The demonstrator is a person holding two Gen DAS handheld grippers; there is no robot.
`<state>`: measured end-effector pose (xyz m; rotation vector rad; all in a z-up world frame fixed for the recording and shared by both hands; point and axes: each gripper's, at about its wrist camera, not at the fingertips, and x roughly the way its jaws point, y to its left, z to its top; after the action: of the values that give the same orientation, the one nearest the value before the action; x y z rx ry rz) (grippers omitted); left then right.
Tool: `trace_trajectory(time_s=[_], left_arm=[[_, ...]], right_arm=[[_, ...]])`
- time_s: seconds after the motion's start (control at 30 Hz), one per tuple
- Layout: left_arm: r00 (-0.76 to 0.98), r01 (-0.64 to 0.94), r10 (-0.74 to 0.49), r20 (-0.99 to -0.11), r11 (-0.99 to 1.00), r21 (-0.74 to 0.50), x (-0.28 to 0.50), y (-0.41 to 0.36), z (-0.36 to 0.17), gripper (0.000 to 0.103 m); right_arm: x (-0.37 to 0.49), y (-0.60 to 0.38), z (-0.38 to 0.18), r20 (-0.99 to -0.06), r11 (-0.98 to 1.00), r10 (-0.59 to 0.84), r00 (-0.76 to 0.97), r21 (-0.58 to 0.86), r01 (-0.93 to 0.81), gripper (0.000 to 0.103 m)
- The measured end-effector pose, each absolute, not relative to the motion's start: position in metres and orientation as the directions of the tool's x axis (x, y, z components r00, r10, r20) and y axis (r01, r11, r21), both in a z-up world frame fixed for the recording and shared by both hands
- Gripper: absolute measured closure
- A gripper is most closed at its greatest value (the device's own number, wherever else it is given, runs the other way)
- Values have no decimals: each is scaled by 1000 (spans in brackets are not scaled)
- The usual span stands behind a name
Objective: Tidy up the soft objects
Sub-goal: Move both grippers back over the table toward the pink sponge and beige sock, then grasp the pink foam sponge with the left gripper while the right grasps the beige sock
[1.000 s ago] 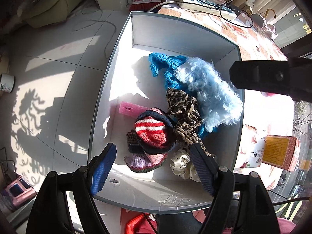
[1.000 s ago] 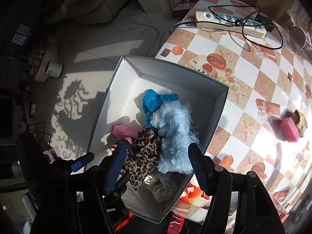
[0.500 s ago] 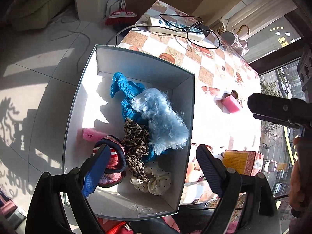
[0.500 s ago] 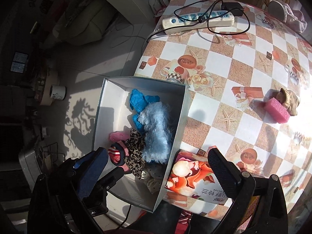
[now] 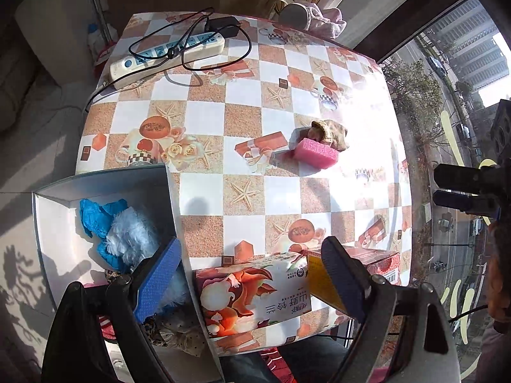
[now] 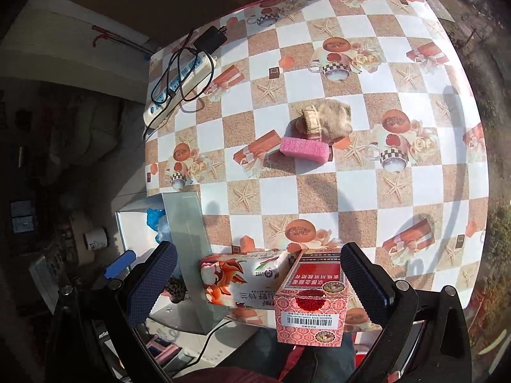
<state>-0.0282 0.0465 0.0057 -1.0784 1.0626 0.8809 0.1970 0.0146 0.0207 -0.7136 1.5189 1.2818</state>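
Note:
A pink sponge [image 5: 316, 153] [image 6: 304, 149] and a beige plush toy [image 5: 332, 132] [image 6: 329, 118] lie touching mid-table. A white box [image 5: 51, 233] [image 6: 188, 223] off the table's left edge holds a fluffy light-blue item [image 5: 127, 236], blue cloth [image 5: 95, 214] and other soft things. My left gripper [image 5: 252, 281] is open and empty above the table's near edge. My right gripper [image 6: 255, 287] is open and empty, also near that edge; it shows at the right of the left wrist view [image 5: 463, 191].
A tissue pack [image 5: 255, 293] [image 6: 242, 281] and a red carton [image 6: 313, 300] [image 5: 367, 258] stand at the near edge. A power strip with a black cable [image 5: 169, 54] [image 6: 179, 86] lies at the far left. The floor is left of the table.
Both grippers have swung right, away from over the box, and now face the tabletop with the sponge and plush. Both stay open.

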Motion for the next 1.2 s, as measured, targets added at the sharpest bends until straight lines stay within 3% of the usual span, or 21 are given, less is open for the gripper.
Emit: trace_trajectory(time_s=[0.57, 0.77, 0.87, 0.97, 1.2], left_arm=[[99, -926, -52, -994, 361, -111, 159, 163, -117, 11], [51, -906, -161, -986, 408, -114, 147, 130, -144, 9], [-18, -879, -144, -989, 474, -53, 132, 107, -142, 9], [16, -877, -149, -989, 473, -86, 123, 100, -133, 9], [-12, -768, -100, -995, 638, -55, 172, 89, -139, 3]], right_arm=[[311, -39, -48, -944, 455, 102, -315, 325, -829, 0], [330, -47, -73, -936, 482, 64, -346, 332, -811, 0], [338, -44, -81, -928, 492, 64, -368, 350, -797, 0], [340, -39, -85, -922, 486, 61, -382, 362, -796, 0], [336, -34, -95, -917, 461, 25, -397, 363, -810, 0]])
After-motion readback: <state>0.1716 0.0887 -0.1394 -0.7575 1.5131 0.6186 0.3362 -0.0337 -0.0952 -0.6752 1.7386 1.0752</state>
